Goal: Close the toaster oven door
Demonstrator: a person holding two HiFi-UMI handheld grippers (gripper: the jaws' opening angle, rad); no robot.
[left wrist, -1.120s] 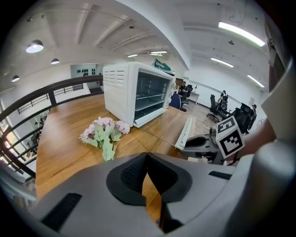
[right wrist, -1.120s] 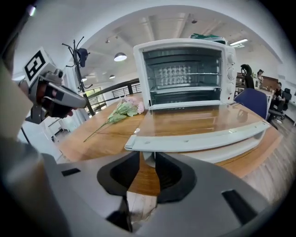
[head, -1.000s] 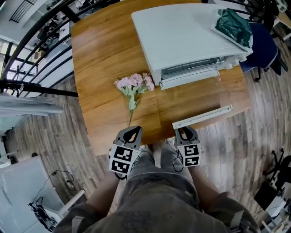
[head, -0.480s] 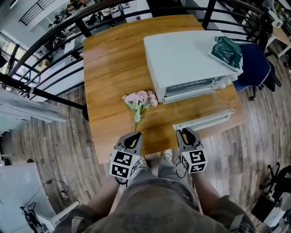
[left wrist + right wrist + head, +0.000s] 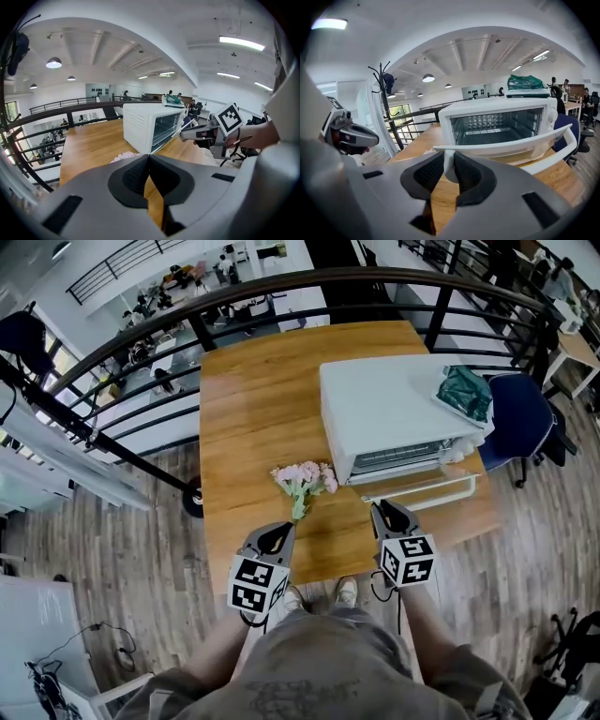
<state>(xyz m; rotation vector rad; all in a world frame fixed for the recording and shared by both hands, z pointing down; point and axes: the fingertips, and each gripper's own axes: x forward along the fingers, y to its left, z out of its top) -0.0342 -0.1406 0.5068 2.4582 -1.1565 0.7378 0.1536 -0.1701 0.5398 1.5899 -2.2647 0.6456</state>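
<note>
A white toaster oven (image 5: 394,409) stands on the wooden table (image 5: 253,399) with its glass door hanging part open at the front. The door's white handle (image 5: 427,493) runs along its lower edge. My right gripper (image 5: 382,509) is at the handle's left end; in the right gripper view its jaws are closing on the handle's end post (image 5: 449,164), with the pads against it. The oven's rack shows through the opening (image 5: 497,124). My left gripper (image 5: 279,531) hovers over the table's near edge, shut and holding nothing (image 5: 149,180).
A bunch of pink flowers (image 5: 305,477) lies on the table left of the oven, just ahead of the left gripper. A green bag (image 5: 464,393) rests on the oven's top. A black railing (image 5: 141,343) runs behind the table, and a blue chair (image 5: 520,418) stands at its right.
The oven door has come up from lying flat and now sits closer to the oven. The right gripper has moved forward with the handle. The left gripper has kept its place.
</note>
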